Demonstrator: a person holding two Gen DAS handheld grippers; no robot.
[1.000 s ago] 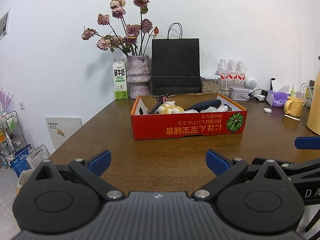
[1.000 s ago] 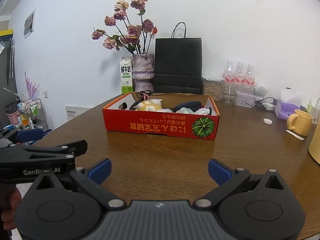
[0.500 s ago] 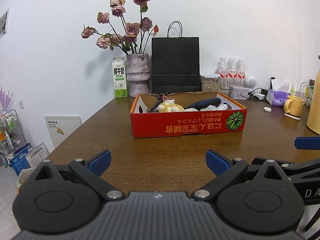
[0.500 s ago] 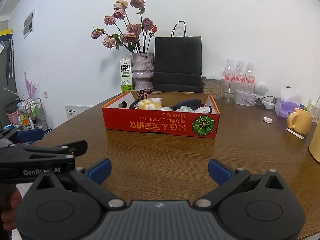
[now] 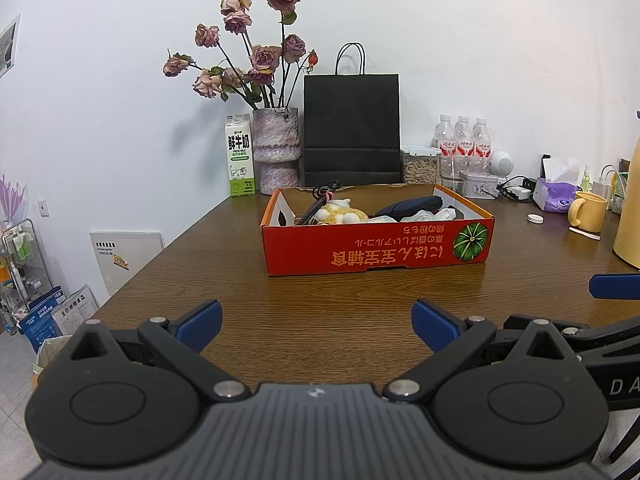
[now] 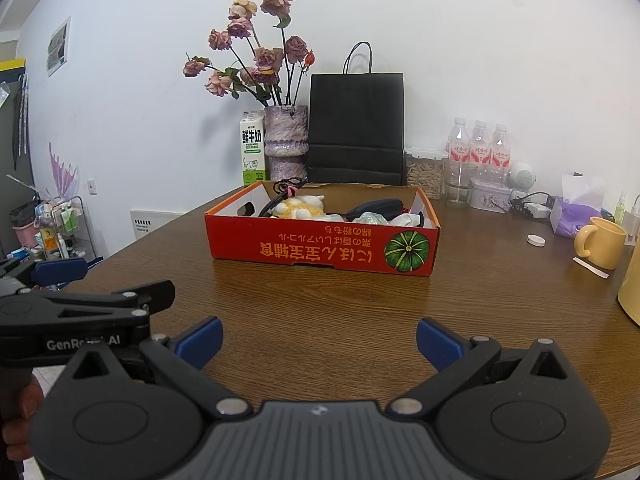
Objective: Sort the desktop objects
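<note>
A red cardboard box (image 5: 376, 248) (image 6: 320, 246) with a pumpkin print stands in the middle of the brown table. Inside lie a yellow plush toy (image 5: 340, 213) (image 6: 298, 206), a black cable bundle (image 5: 324, 194), a dark case (image 5: 412, 205) (image 6: 376, 206) and crumpled white wrappers (image 5: 436, 215). My left gripper (image 5: 316, 322) hovers open over the near table, well short of the box, with nothing between its blue pads. My right gripper (image 6: 320, 340) is likewise open and empty. In the right wrist view the left gripper's body (image 6: 80, 308) shows at the left edge.
Along the wall stand a milk carton (image 5: 240, 156), a vase of dried roses (image 5: 276, 148), a black paper bag (image 5: 352, 128), water bottles (image 5: 462, 140) and a jar. At the right sit a yellow mug (image 5: 588, 212), a purple tissue pack (image 5: 556, 196) and a yellow jug (image 5: 630, 208). A hand (image 6: 20, 412) holds the left gripper.
The scene sits slightly lower in the left wrist view than half a second ago; the right wrist view has barely shifted. Both grippers stay open and the box has not moved.
</note>
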